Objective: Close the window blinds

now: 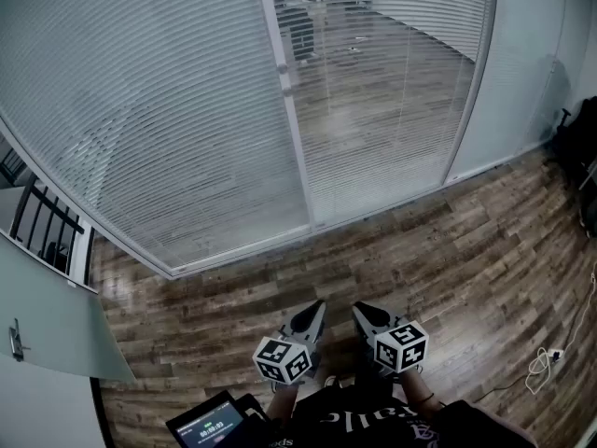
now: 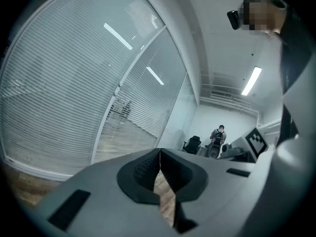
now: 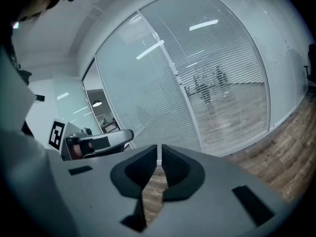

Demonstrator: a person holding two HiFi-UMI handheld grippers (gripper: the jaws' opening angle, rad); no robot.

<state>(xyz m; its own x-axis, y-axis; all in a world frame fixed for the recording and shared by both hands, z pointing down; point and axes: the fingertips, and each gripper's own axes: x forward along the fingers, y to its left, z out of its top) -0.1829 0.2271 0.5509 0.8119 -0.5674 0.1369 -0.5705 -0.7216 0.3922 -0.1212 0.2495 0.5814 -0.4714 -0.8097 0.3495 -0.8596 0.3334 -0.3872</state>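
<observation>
A glass wall with slatted blinds fills the head view. The left panel's blinds [image 1: 140, 110] look closed and opaque. The right panel's blinds [image 1: 392, 91] let the wood floor of the room behind show through. A white post [image 1: 291, 138] between the panels carries a small knob [image 1: 283, 66], seen also as the knob [image 3: 174, 70] in the right gripper view. My left gripper [image 1: 320, 304] [image 2: 160, 152] and right gripper [image 1: 357, 306] [image 3: 159, 147] hang side by side low near my body, far from the glass. Both are shut with nothing between their jaws.
A grey door [image 1: 47, 325] stands open at the left. A small screen [image 1: 210, 427] sits at my lower left. A white cable [image 1: 546, 362] lies on the wood floor at the right, and a dark object [image 1: 578, 147] by the right wall. A person [image 2: 218, 135] stands far behind.
</observation>
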